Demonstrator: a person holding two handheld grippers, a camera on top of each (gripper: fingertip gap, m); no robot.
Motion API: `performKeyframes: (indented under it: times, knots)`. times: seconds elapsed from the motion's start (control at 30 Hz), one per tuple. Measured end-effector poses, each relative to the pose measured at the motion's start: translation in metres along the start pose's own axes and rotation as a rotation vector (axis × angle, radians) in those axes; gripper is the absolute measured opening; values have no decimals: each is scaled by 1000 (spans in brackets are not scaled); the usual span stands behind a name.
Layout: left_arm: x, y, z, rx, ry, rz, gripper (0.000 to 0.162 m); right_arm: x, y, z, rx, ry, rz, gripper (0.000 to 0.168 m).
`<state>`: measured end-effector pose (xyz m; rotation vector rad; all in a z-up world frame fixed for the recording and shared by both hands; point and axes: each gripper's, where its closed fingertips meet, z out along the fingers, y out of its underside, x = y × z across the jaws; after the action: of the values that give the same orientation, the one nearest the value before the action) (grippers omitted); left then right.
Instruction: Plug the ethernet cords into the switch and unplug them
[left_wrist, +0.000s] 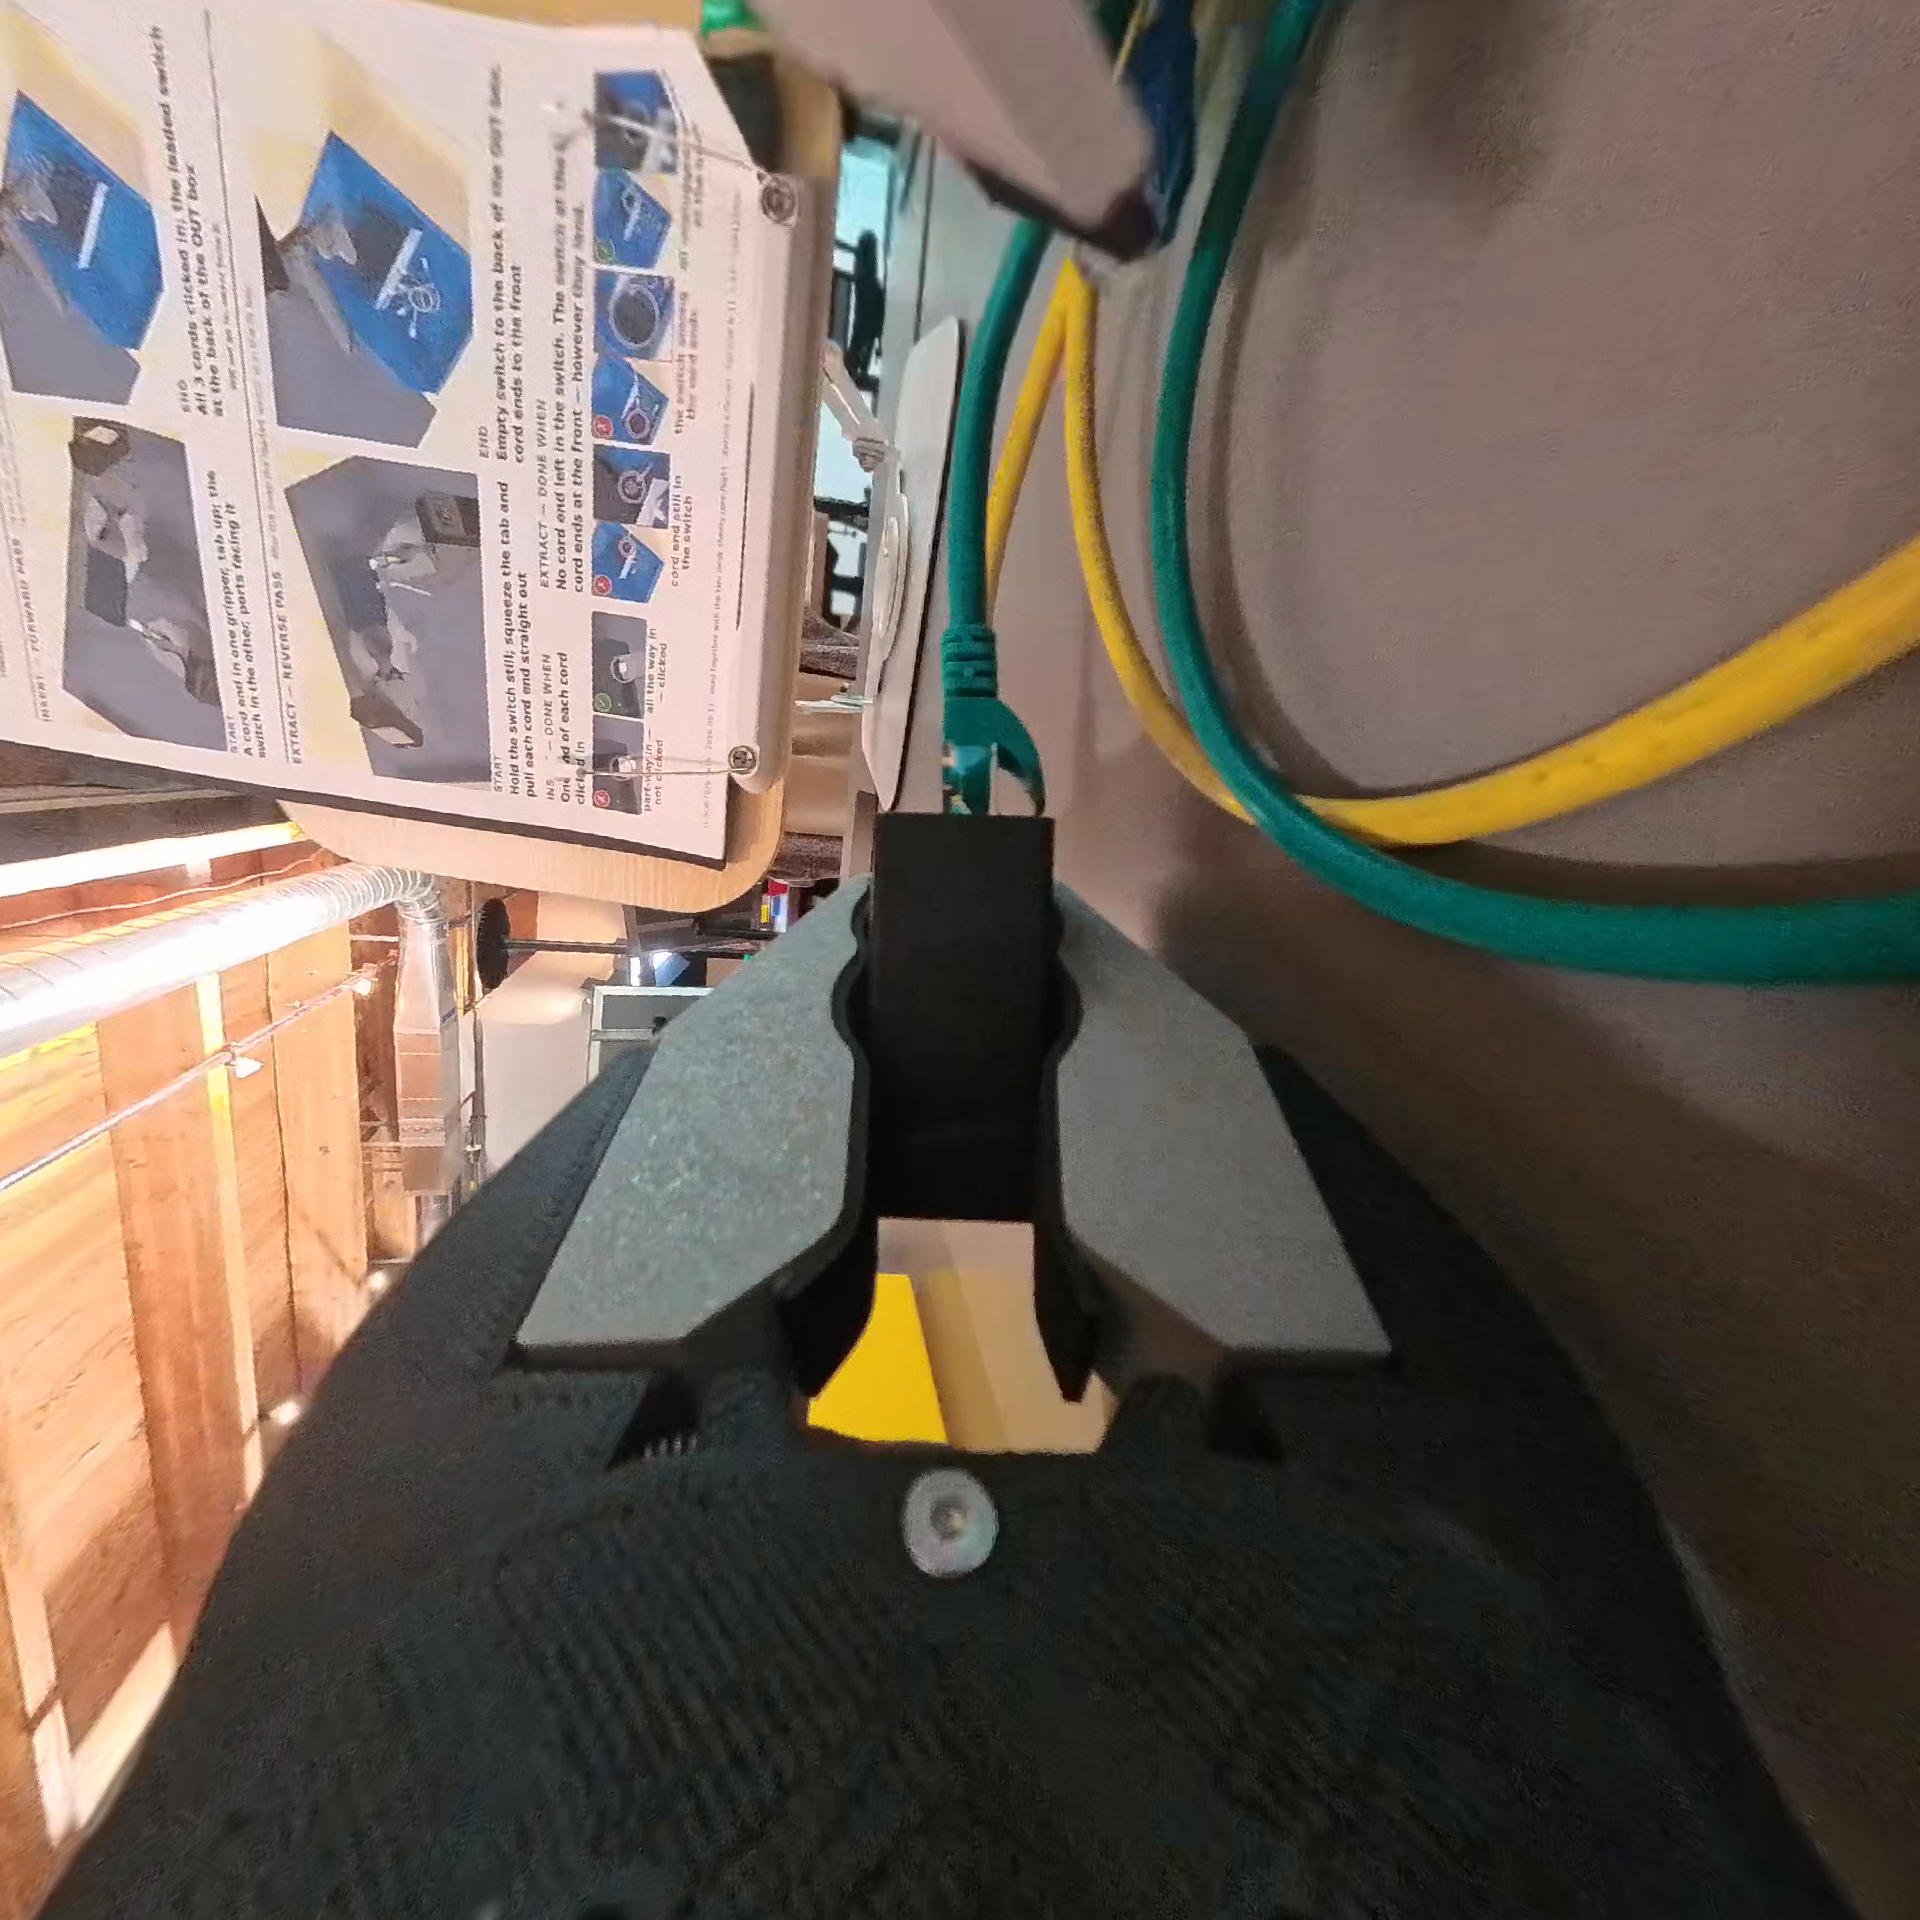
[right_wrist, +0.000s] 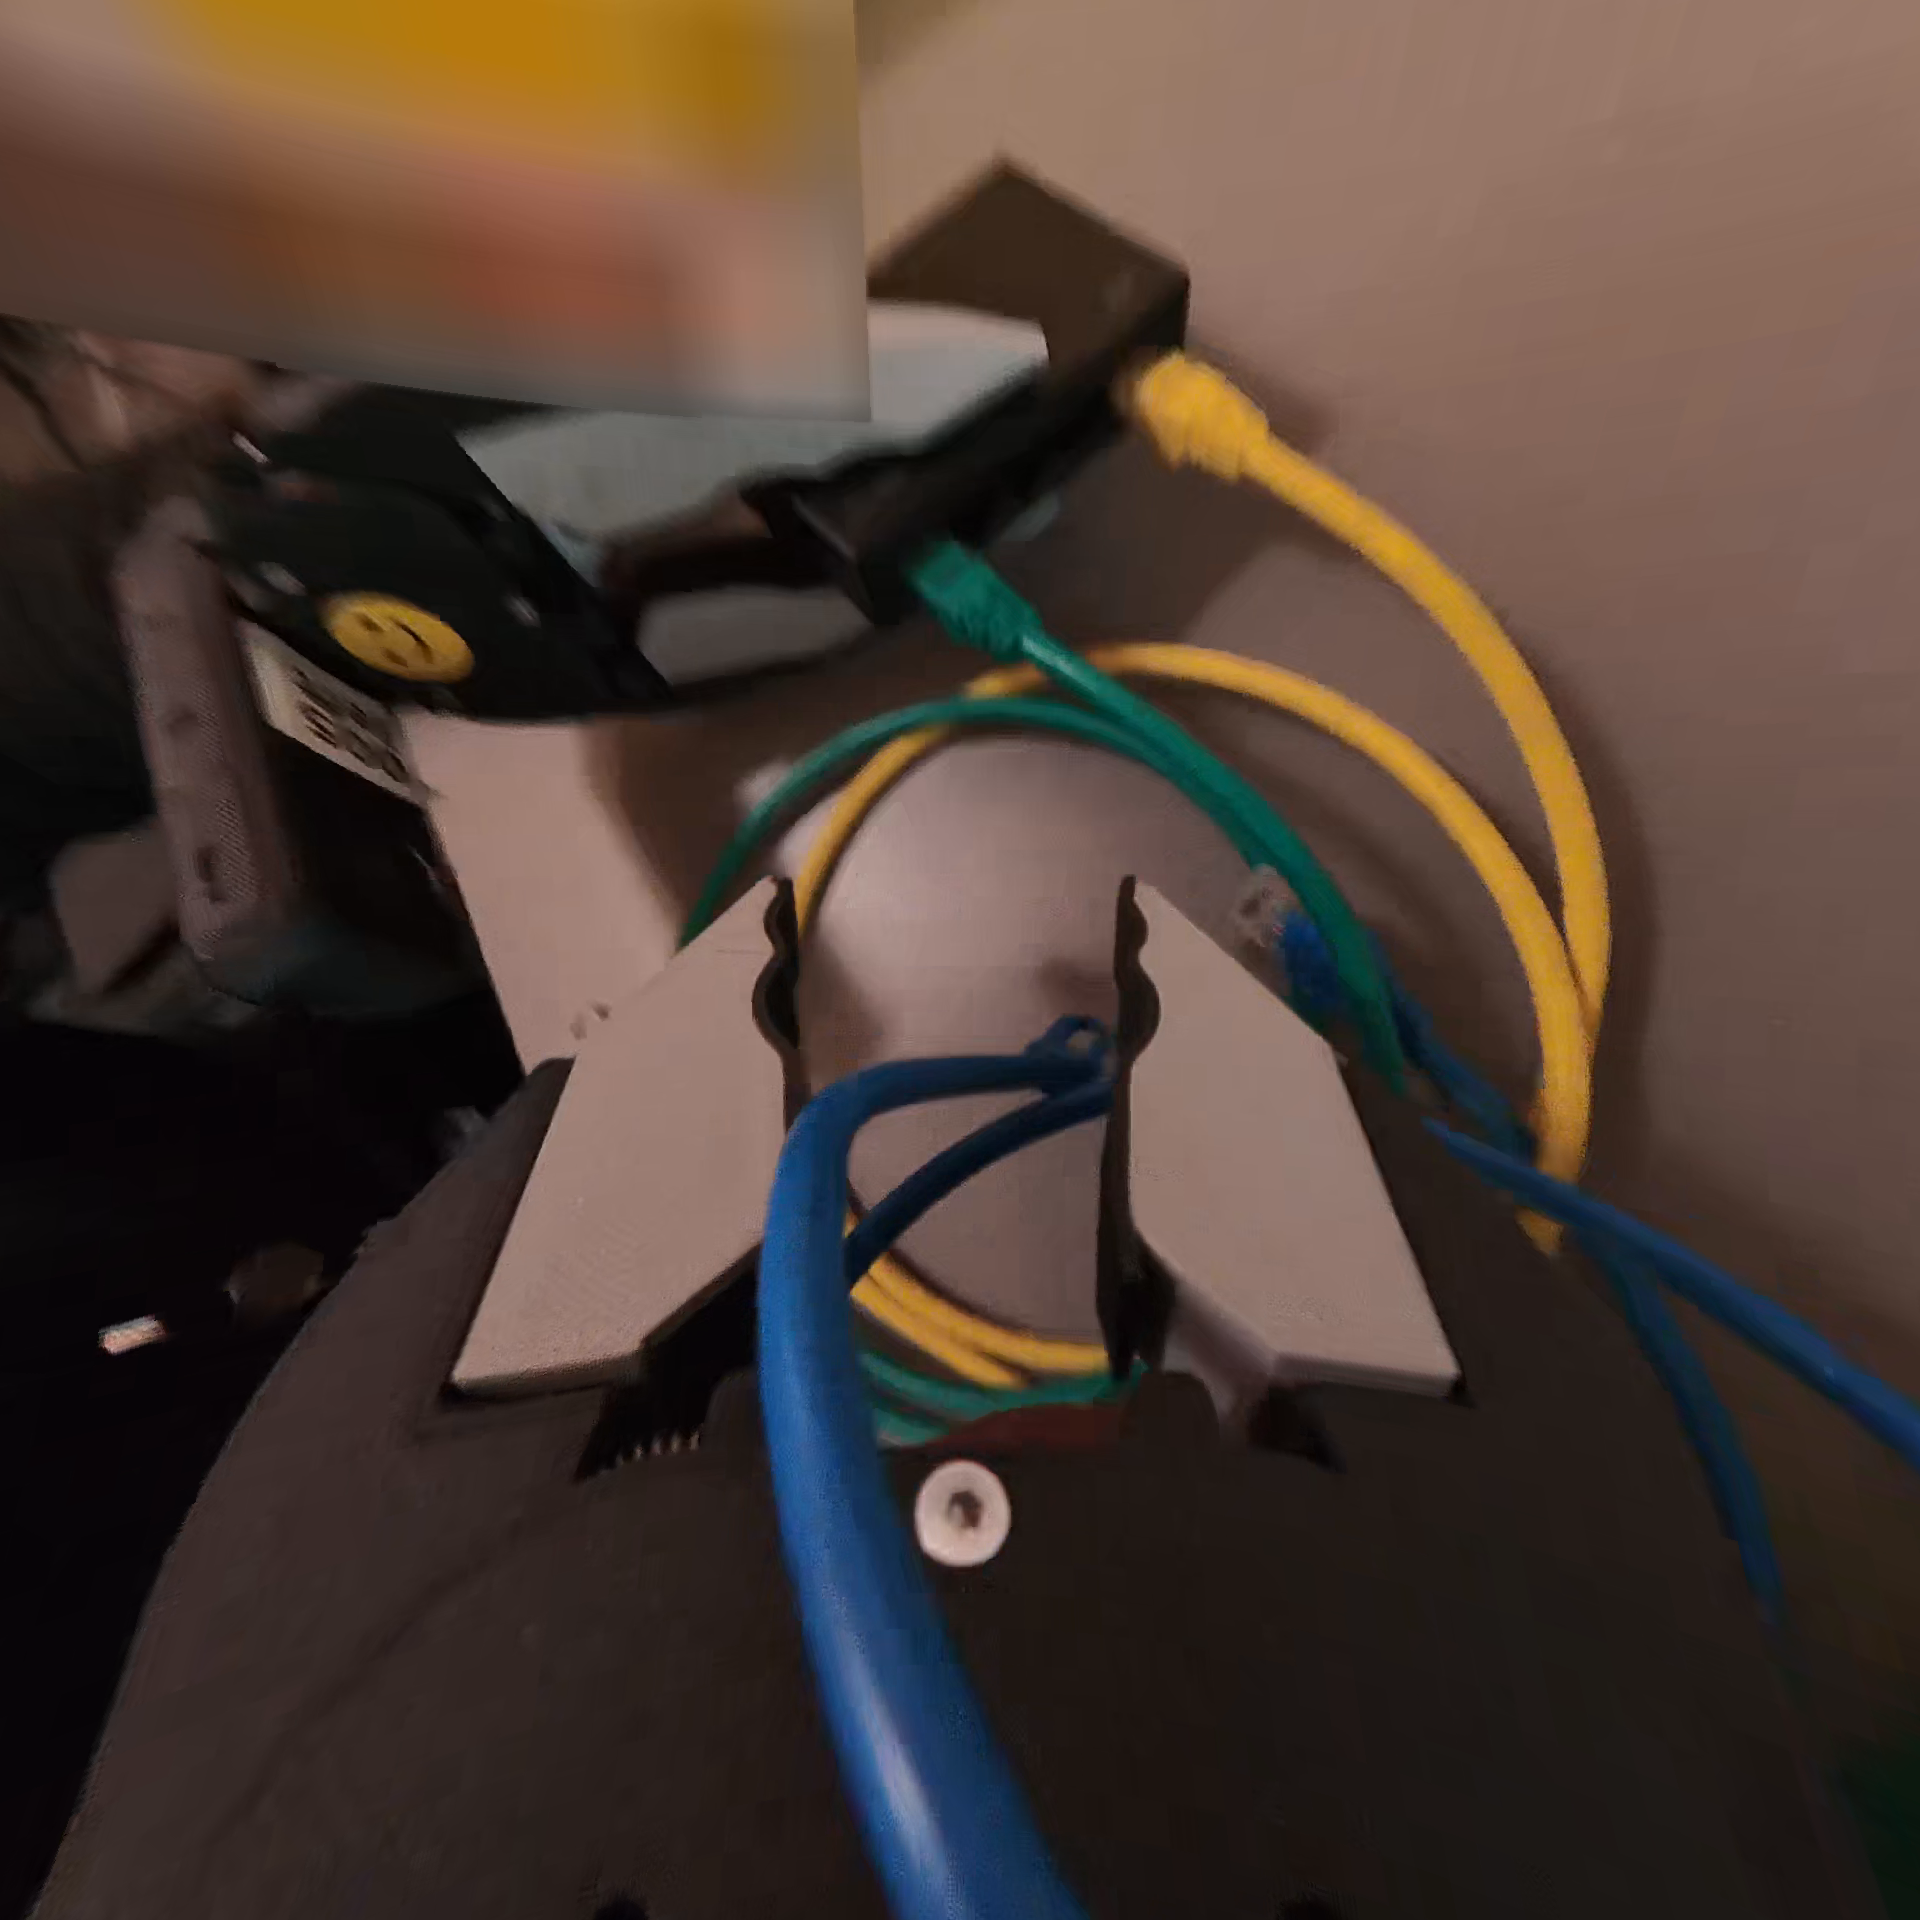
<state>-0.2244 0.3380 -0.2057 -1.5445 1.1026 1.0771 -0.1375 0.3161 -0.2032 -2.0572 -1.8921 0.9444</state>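
Note:
My left gripper (left_wrist: 961, 894) is shut on the black switch (left_wrist: 956, 987), seen end-on between its grey fingers. A green plug (left_wrist: 971, 665) sits in the switch's far face. In the right wrist view the switch (right_wrist: 1039, 270) carries a yellow plug (right_wrist: 1195, 416) and a green plug (right_wrist: 971, 597). My right gripper (right_wrist: 956, 904) is open. The blue cord (right_wrist: 821, 1351) loops across its body and between its jaws. The blue cord's plug (right_wrist: 1299, 956) lies loose just right of the right finger.
The yellow cord (left_wrist: 1558, 769) and green cord (left_wrist: 1455, 894) loop over the grey table (left_wrist: 1558, 416). An instruction sheet on a board (left_wrist: 416, 416) stands behind the table. A wooden wall (left_wrist: 156, 1143) lies beyond. Part of the right gripper (left_wrist: 987, 104) shows at the top. Left tips to right tips: about 9 cm.

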Motion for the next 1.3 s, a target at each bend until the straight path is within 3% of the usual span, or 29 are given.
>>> performKeyframes:
  times: [0.07, 0.13, 0.23, 0.27, 0.37, 0.47, 0.6, 0.63, 0.67, 0.7, 0.73, 0.77, 0.83, 0.87, 0.9, 0.93, 1.0, 1.07, 1.2, 1.3]
  knots:
    - [-2, 0, -1, 4, -5, -10, 27, 3, 13, -8, -147, 83, -69, 53]
    - [-2, 0, -1, 7, -4, -17, 27, -10, 17, -17, -272, 55, -113, 50]
    - [-3, 0, -2, 8, -9, -19, 27, -7, 12, -21, -376, 82, -106, 36]
    - [-5, 0, -2, 10, -15, -20, 27, 0, 10, -22, -401, 122, -88, 41]
    - [-5, 3, -5, 10, -11, -32, 27, -10, 1, -17, -324, 99, -82, 39]
    - [-4, 5, -6, 8, -3, -44, 27, -10, 18, -11, -322, 134, -130, 42]
    - [-2, 4, -4, 12, 12, -60, 27, 29, 28, -35, -358, 369, -191, 38]
    - [-2, 4, -3, 13, 16, -64, 27, 17, 20, -35, -306, 290, -167, 42]
    - [-2, 3, -3, 14, 20, -68, 27, -13, 10, -30, -227, 103, -111, 48]
    - [-2, 3, -3, 16, 20, -70, 27, -36, 3, -30, -192, -52, -45, 36]
    - [-2, 3, -3, 16, 18, -71, 27, -33, 9, -32, -254, -55, -8, 21]
    - [-3, 4, -4, 13, 18, -73, 27, -13, 20, -35, -350, 44, -15, 23]
    - [-2, 6, -4, 7, 23, -74, 27, -4, 30, -40, -423, 52, 24, 68]
    - [-2, 6, -4, 8, 24, -79, 27, -12, 39, -42, -479, -14, 62, 65]
    - [-3, 6, -4, 10, 24, -87, 27, -11, 52, -47, -566, -12, 55, 53]
    - [-3, 7, -4, 11, 26, -96, 27, -2, 64, -54, -643, 45, 19, 53]
    - [-3, 7, -4, 10, 29, -101, 27, 9, 76, -69, -741, 119, -8, 71]
    - [-3, 8, -4, 10, 33, -107, 27, 18, 77, -87, -785, 187, -26, 64]
    - [-2, 8, -3, 10, 39, -113, 27, 60, 49, -124, -811, 480, -86, 71]
    - [-3, 8, -4, 8, 33, -115, 27, 88, 2, -154, -717, 763, -208, 68]
